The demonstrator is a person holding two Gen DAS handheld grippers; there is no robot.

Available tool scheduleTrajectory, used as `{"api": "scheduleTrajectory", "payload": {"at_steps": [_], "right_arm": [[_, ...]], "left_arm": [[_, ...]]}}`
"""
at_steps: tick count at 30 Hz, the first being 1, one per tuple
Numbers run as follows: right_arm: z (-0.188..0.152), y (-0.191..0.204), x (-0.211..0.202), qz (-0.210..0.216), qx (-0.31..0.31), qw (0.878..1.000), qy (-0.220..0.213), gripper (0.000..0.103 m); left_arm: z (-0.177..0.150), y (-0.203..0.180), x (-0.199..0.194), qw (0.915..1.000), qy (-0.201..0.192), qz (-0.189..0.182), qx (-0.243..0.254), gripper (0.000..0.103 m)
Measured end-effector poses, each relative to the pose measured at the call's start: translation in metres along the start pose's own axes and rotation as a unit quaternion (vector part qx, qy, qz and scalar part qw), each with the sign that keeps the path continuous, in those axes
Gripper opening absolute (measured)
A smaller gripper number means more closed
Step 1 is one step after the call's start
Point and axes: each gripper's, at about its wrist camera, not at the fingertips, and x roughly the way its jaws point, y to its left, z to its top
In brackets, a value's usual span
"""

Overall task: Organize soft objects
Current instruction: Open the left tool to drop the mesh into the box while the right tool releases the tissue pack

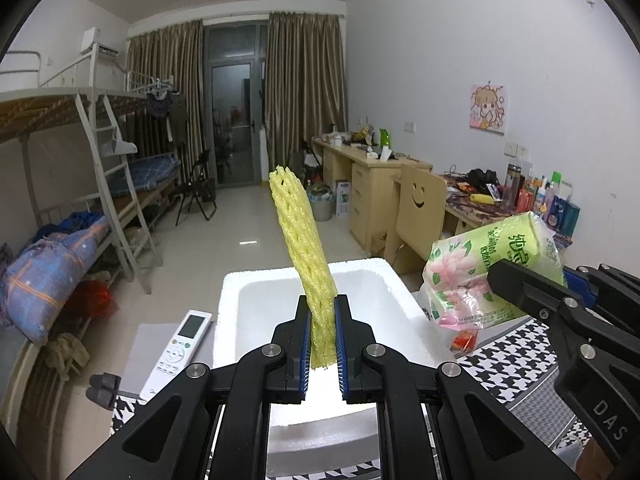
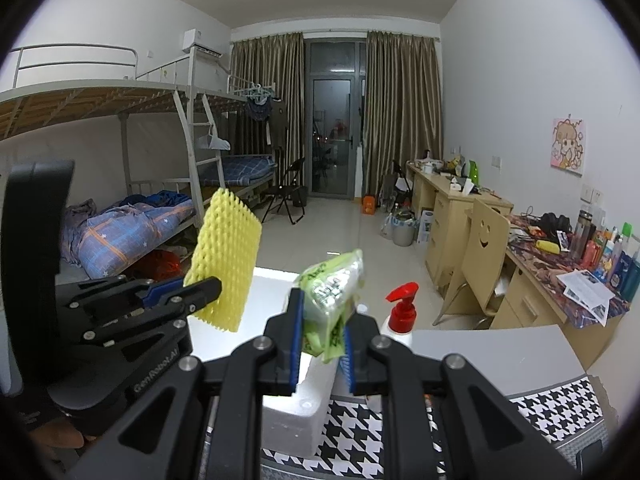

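My left gripper (image 1: 322, 306) is shut on a yellow foam net sleeve (image 1: 302, 240), held upright above a white foam box (image 1: 232, 300). In the right wrist view the sleeve (image 2: 224, 264) hangs at the left, with the left gripper (image 2: 206, 286) reaching in from the left edge. My right gripper (image 2: 322, 318) is shut on a green tissue pack (image 2: 328, 284) with pink flowers, held above the box's right side (image 2: 296, 404). The left wrist view shows that pack (image 1: 484, 276) at the right, in the right gripper (image 1: 494, 280).
A white remote (image 1: 178, 354) lies left of the box on a grey mat. A pump bottle with a red top (image 2: 400, 316) stands right of the box. A houndstooth cloth (image 2: 556, 408) covers the table. Bunk beds stand at left, desks and a chair at right.
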Motion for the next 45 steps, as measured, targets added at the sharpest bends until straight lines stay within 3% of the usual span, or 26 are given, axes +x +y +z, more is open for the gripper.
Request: {"api": "scheduleTrajectory", "payload": {"at_steps": [4, 6, 10, 12, 17, 19, 29, 45], "right_arm": [[0.001, -0.003, 0.002, -0.002, 0.001, 1.0, 0.002, 0.02], [0.002, -0.003, 0.002, -0.003, 0.002, 1.0, 0.002, 0.02], [0.003, 0.0, 0.002, -0.005, 0.001, 1.0, 0.004, 0.02], [0.003, 0.001, 0.003, -0.005, 0.002, 1.0, 0.004, 0.02], [0.005, 0.001, 0.006, -0.001, 0.001, 1.0, 0.007, 0.02], [0.005, 0.001, 0.008, 0.0, 0.0, 1.0, 0.006, 0.02], [0.006, 0.009, 0.019, 0.014, -0.006, 1.0, 0.015, 0.02], [0.007, 0.027, 0.04, 0.023, -0.02, 0.999, 0.033, 0.02]], "left_arm": [[-0.001, 0.003, 0.009, 0.9999, 0.01, -0.005, 0.0, 0.012], [-0.002, 0.006, 0.015, 0.9997, 0.022, -0.009, -0.001, 0.017], [-0.004, 0.009, 0.018, 0.9997, 0.025, 0.005, 0.003, 0.062], [-0.004, 0.012, 0.015, 0.9997, 0.017, 0.019, 0.005, 0.067], [-0.002, 0.025, 0.004, 0.9991, 0.001, 0.042, -0.01, 0.092], [0.0, 0.031, 0.001, 0.9985, -0.008, 0.051, -0.019, 0.097], [-0.002, 0.049, -0.016, 0.9956, -0.023, 0.077, -0.048, 0.102], [-0.013, 0.066, -0.038, 0.9934, -0.031, 0.102, -0.044, 0.102]]}}
